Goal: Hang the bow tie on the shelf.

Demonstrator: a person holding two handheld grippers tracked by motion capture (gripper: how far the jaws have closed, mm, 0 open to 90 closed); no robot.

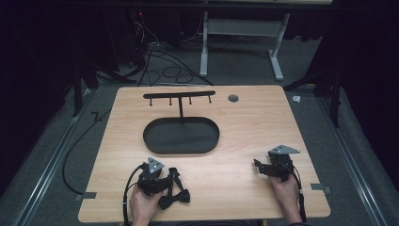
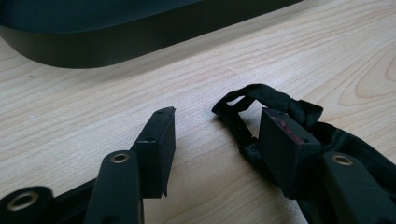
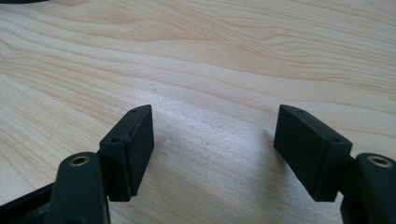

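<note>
A black bow tie (image 1: 174, 195) with its strap lies on the wooden table (image 1: 244, 122) near the front left. My left gripper (image 1: 155, 176) rests low over it, held by a hand. In the left gripper view the left gripper (image 2: 217, 135) is open, and the looped strap of the bow tie (image 2: 275, 100) lies by the right jaw, partly behind it. A black stand with an oval tray base (image 1: 181, 135) and a hook bar (image 1: 179, 95) stands at the table's middle. My right gripper (image 1: 263, 168) sits at the front right. It (image 3: 215, 140) is open over bare wood.
A small round grey grommet (image 1: 233, 98) is set in the table's far side. The dark edge of the tray (image 2: 121, 37) runs just ahead of the left gripper. Cables and a white desk frame (image 1: 242, 33) lie on the floor beyond the table.
</note>
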